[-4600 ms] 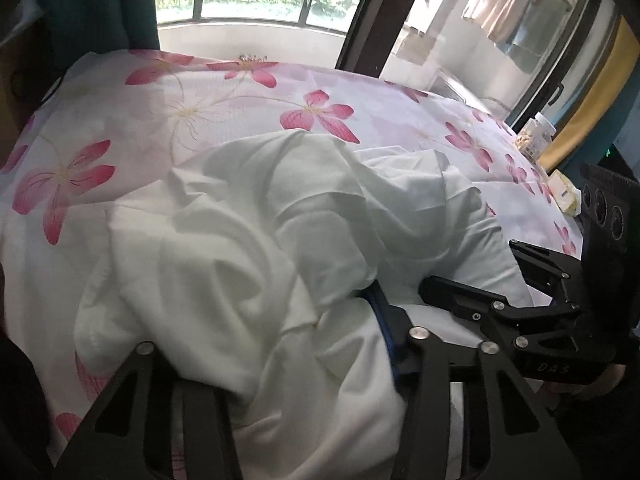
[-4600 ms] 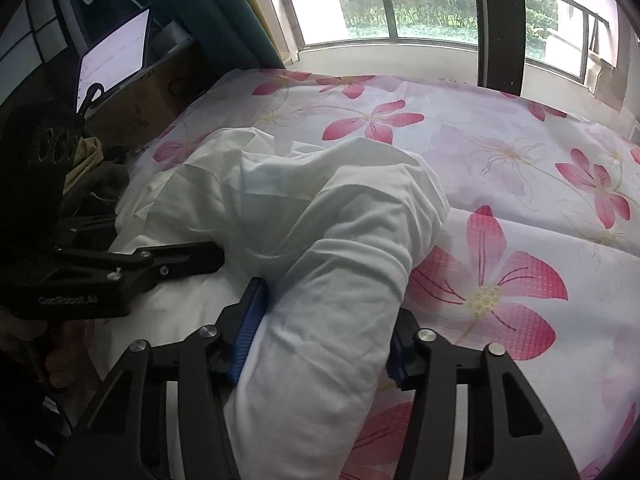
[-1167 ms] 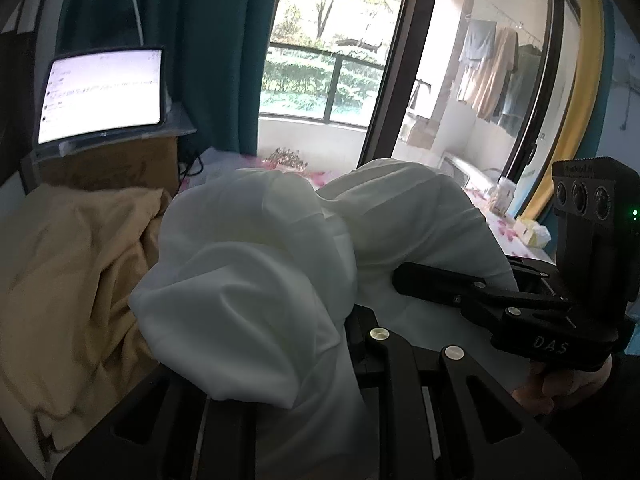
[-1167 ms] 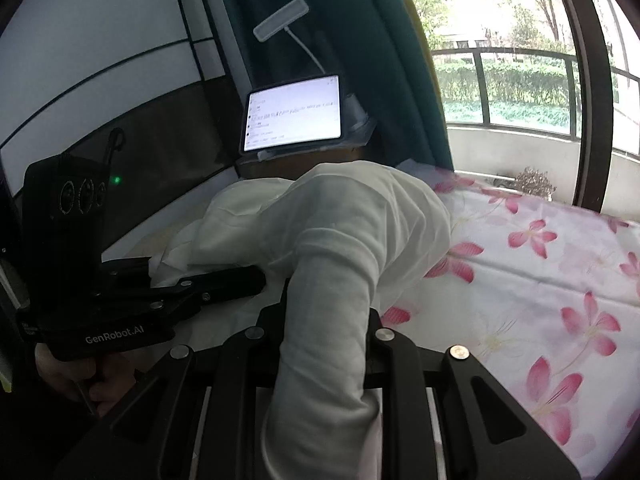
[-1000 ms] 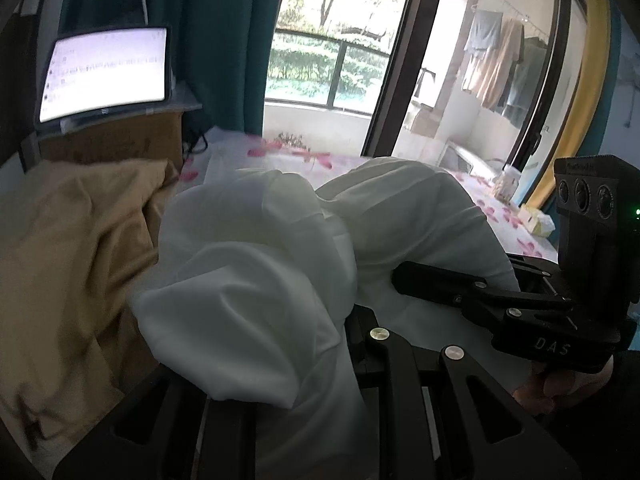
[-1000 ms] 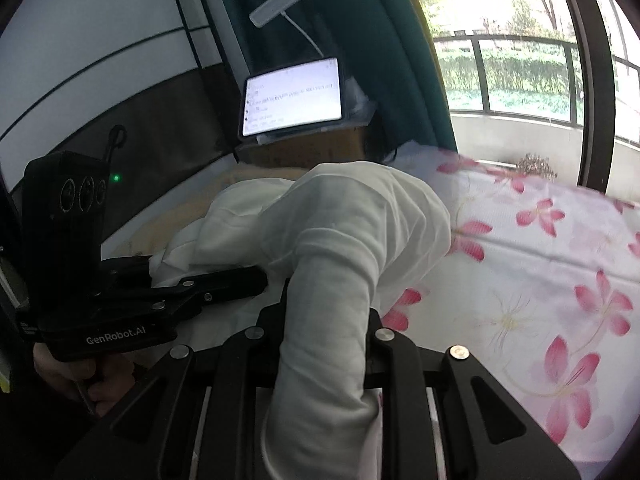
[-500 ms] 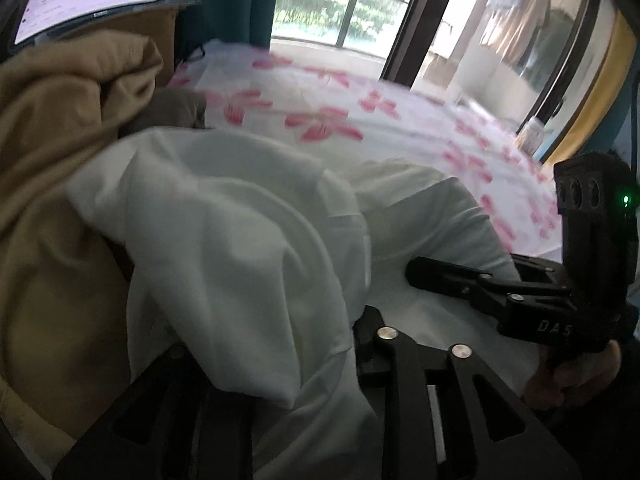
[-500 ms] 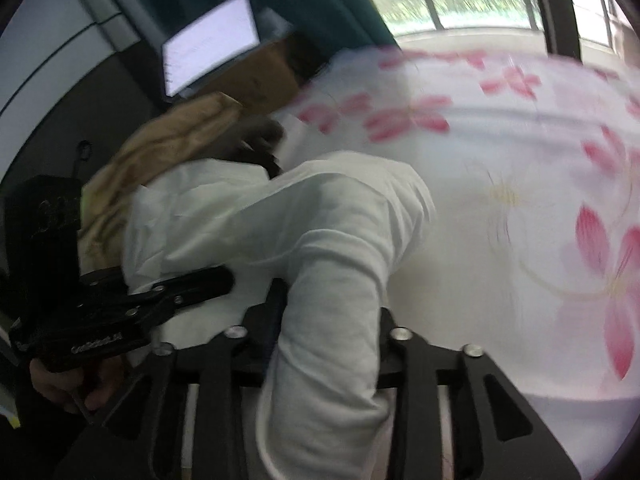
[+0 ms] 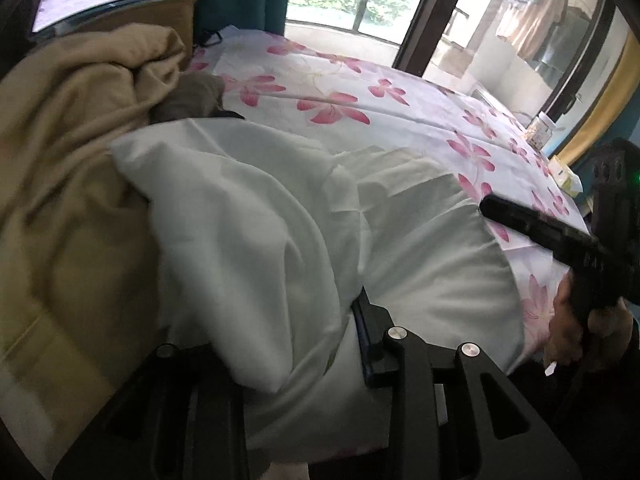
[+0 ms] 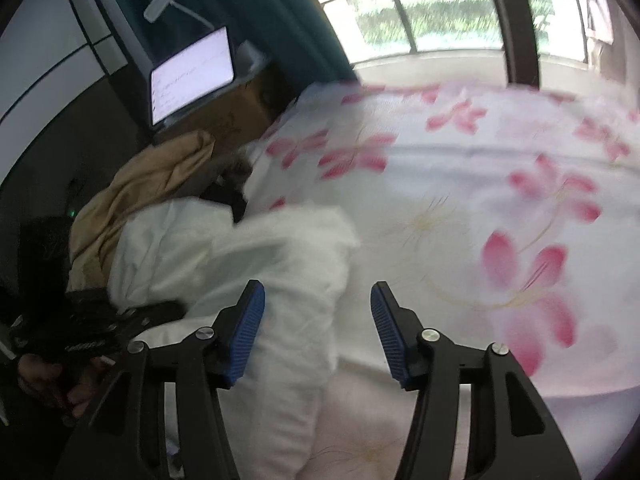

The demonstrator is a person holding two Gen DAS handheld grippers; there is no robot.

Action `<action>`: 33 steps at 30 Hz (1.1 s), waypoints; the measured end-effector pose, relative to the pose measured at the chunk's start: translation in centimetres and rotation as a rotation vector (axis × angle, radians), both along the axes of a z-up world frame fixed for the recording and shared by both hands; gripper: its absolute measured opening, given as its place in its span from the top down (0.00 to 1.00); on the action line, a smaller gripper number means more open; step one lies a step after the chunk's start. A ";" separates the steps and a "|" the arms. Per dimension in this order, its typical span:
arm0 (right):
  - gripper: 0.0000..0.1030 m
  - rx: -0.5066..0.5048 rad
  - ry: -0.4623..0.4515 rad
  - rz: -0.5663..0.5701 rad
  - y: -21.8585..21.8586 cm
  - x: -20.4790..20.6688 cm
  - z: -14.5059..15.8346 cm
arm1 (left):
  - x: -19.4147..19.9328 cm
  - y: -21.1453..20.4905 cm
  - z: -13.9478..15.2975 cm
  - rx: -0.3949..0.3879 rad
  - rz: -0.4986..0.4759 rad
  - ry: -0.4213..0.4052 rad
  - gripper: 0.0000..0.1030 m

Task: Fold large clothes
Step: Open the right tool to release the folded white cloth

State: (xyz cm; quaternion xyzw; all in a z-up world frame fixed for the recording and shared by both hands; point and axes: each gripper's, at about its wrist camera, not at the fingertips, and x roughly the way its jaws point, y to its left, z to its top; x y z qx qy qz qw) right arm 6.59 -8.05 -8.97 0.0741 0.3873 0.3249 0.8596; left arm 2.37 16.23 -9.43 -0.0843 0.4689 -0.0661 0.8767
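Note:
A folded white garment (image 9: 280, 240) lies on the flowered bed sheet (image 9: 400, 96) at the near left, against a tan blanket. My left gripper (image 9: 312, 340) has its jaws around the garment's near fold, and the cloth hides the left finger. In the right wrist view the garment (image 10: 248, 264) lies left of centre. My right gripper (image 10: 318, 328) is open and empty, with the blue pads (image 10: 250, 332) apart and the garment's right edge between them. The right gripper also shows in the left wrist view (image 9: 532, 224), at the garment's right edge.
A heaped tan blanket (image 9: 68, 168) lies at the left of the bed. A lit tablet (image 10: 192, 76) stands on a cardboard box behind it. A teal curtain (image 10: 280, 20) and a big window are at the back. A jar (image 9: 540, 130) stands at the far right.
Both grippers have brought the lifted garment down onto the bed beside the tan blanket. My right gripper has opened and let go of the cloth. My left gripper has widened slightly around the fold.

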 end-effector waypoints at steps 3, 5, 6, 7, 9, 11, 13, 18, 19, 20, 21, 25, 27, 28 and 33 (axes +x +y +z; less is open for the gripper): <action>0.46 -0.003 -0.104 -0.002 0.2 0.2 1.9 | -1.0 0.6 1.5 -0.006 0.029 -0.029 0.68; 0.47 -0.014 -0.145 0.039 1.2 0.3 2.4 | -1.5 0.9 2.8 -0.001 0.054 -0.062 0.68; 0.48 -0.018 -0.163 0.066 1.8 0.3 2.5 | -1.7 1.0 3.4 0.004 0.068 -0.079 0.68; 0.57 -0.018 -0.176 0.100 2.5 0.3 2.5 | -1.8 1.1 4.2 0.006 0.084 -0.104 0.68; 0.68 -0.046 -0.166 0.150 4.2 0.6 1.9 | -1.8 1.1 5.4 0.006 0.100 -0.145 0.68; 0.73 -0.059 -0.131 0.172 5.0 1.0 1.0 | -1.3 0.6 6.3 -0.006 0.088 -0.190 0.68; 0.75 -0.081 -0.101 0.178 5.8 1.5 -0.1 | 0.0 -0.1 6.2 -0.022 0.059 -0.190 0.68; 0.75 -0.122 -0.068 0.164 6.0 2.0 -1.8 | 3.7 -0.8 2.6 -0.056 0.014 -0.091 0.68; 0.75 -0.128 -0.063 0.157 5.9 2.1 -2.1 | 4.1 -0.7 1.7 -0.055 0.027 -0.062 0.68; 0.75 -0.134 -0.055 0.149 5.8 2.2 -2.5 | 4.5 -0.3 1.0 -0.050 0.040 -0.041 0.68; 0.75 -0.134 -0.052 0.145 5.8 2.4 -2.6 | 4.8 0.1 0.2 -0.036 0.056 -0.025 0.68; 0.75 -0.144 -0.066 0.142 5.9 2.4 -3.0 | 4.8 1.1 -1.2 0.003 0.080 -0.003 0.69; 0.75 -0.151 -0.077 0.138 6.0 2.2 -3.1 | 4.6 0.9 -1.1 0.024 0.081 -0.004 0.69; 0.75 -0.155 -0.083 0.135 5.9 2.1 -3.2 | 4.6 1.0 -1.0 0.023 0.088 -0.005 0.69; 0.75 -0.157 -0.089 0.112 5.8 1.8 -3.2 | 3.7 1.1 0.1 0.030 0.130 -0.036 0.68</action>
